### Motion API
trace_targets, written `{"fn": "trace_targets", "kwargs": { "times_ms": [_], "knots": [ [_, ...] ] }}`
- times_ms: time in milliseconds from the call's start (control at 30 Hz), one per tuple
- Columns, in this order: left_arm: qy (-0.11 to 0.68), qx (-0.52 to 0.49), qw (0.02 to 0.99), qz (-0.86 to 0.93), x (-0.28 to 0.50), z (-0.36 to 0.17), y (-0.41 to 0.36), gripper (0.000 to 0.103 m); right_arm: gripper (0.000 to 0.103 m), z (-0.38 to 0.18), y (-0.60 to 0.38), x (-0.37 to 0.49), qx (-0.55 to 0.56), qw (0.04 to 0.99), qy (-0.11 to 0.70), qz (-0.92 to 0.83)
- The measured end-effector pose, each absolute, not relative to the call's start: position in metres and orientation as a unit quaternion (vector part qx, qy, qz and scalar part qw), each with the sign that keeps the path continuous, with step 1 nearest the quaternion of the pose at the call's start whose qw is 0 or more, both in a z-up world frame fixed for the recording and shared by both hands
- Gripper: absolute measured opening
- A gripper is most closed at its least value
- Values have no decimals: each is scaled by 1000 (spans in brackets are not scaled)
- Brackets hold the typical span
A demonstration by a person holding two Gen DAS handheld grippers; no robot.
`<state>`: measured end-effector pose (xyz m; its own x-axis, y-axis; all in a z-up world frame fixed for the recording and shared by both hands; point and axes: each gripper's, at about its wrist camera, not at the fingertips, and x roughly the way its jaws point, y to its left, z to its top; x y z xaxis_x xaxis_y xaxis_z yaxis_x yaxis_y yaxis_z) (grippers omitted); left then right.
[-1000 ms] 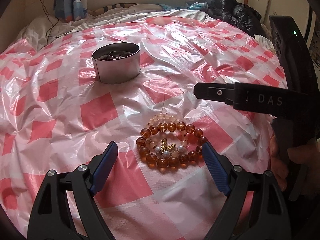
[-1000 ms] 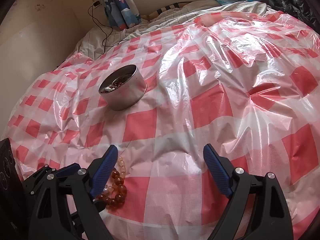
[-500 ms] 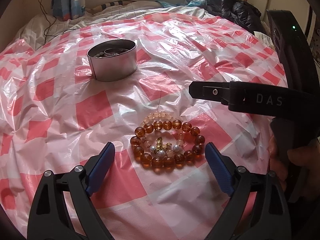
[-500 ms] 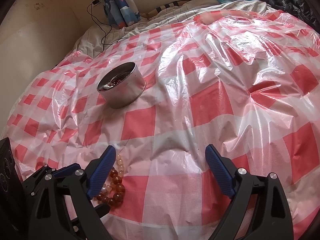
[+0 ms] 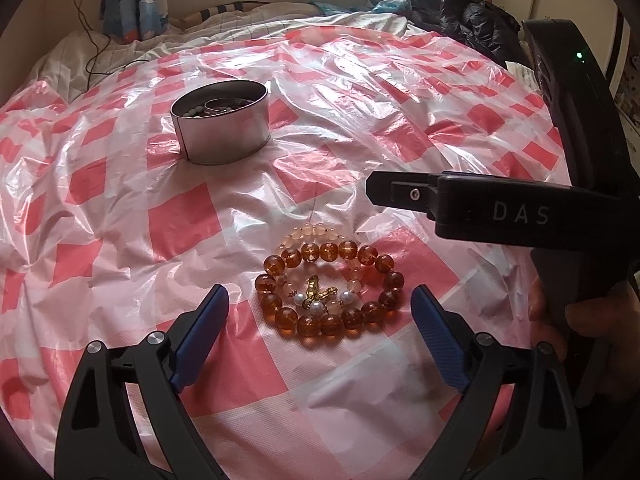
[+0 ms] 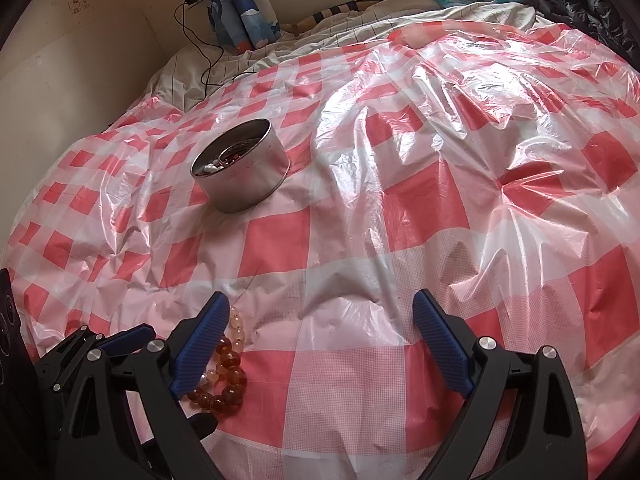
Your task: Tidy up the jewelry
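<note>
An amber bead bracelet (image 5: 384, 264) lies on the red-and-white checked plastic sheet (image 5: 180, 224). A pale pink bead bracelet (image 5: 316, 231) and a gold charm with pearls (image 5: 316, 298) lie inside and behind its ring. My left gripper (image 5: 319, 291) is open, its blue pads on either side of the pile and a little short of it. My right gripper (image 6: 320, 300) is open over bare sheet with nothing between its fingers. Its left finger partly covers the bracelets (image 6: 232, 364). A round metal tin (image 5: 222, 128) holding jewelry stands further back.
The right gripper's black body (image 5: 492, 212) reaches in from the right above the bracelets, held by a hand (image 5: 548, 320). The left gripper's body (image 6: 80, 356) shows low on the left. Rumpled bedding, a cable (image 6: 200, 52) and dark clothing (image 5: 476, 28) border the sheet.
Both views shift only slightly. The left gripper has eased a little nearer to the bracelets. The jewelry and tin have not moved, and both grippers stay open.
</note>
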<state>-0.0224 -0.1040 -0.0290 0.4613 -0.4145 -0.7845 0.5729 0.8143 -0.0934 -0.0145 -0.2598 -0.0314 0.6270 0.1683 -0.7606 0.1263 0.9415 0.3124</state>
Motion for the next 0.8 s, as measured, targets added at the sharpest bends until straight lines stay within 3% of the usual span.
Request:
{"fn": "trace_targets", "kwargs": {
  "times_ms": [233,500,767,800],
  "knots": [
    [433,60,845,-308,-20,-26,-98,88,89,-31,-260,-15,172,886,431,11],
    [459,-118,830,-296,14,-24,-37,88,89,-31,-265,-16,198,883,426,19],
    [442,12,839,-316,-5,-29,-75,88,89,-26,-267,-18,213,879,425,32],
    [445,21,837,-317,-7,-31,-78,83,89,-26,-267,-19,213,879,424,32]
  ]
}}
